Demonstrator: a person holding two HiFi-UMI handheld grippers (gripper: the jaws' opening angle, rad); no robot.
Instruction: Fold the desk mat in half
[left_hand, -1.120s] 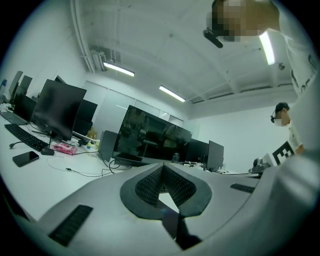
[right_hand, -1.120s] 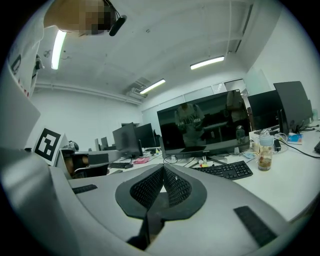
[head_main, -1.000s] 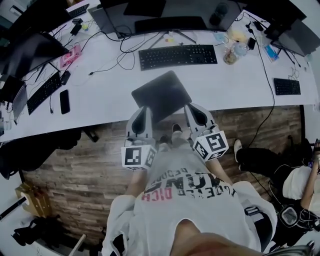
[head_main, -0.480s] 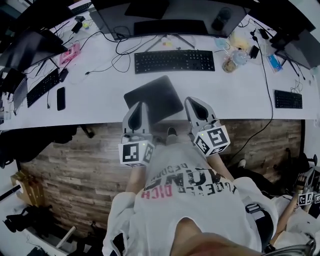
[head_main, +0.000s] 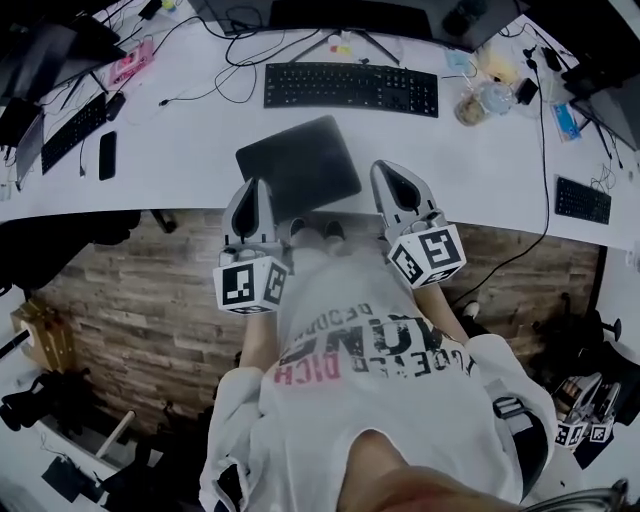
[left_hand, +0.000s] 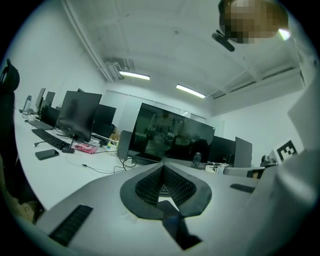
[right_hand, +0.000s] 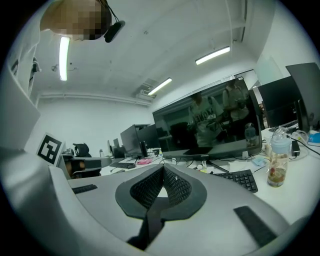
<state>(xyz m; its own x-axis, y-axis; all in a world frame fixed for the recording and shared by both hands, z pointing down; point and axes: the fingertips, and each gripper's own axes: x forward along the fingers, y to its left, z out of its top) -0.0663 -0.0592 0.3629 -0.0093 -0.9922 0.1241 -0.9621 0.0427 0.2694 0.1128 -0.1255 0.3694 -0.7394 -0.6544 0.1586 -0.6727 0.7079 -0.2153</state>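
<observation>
White office counter (head_main: 180, 160), black keyboard (head_main: 351, 88) at the back, dark desk mat (head_main: 298, 165) flat at its near edge, left gripper (head_main: 256, 184) and right gripper (head_main: 384, 168) flanking the mat's near corners, fingers of both clenched on nothing.

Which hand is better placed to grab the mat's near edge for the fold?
Left, probably: the left tool overlaps the near left corner of the mat; the right tool sits beside its right edge. Both are shut.
</observation>
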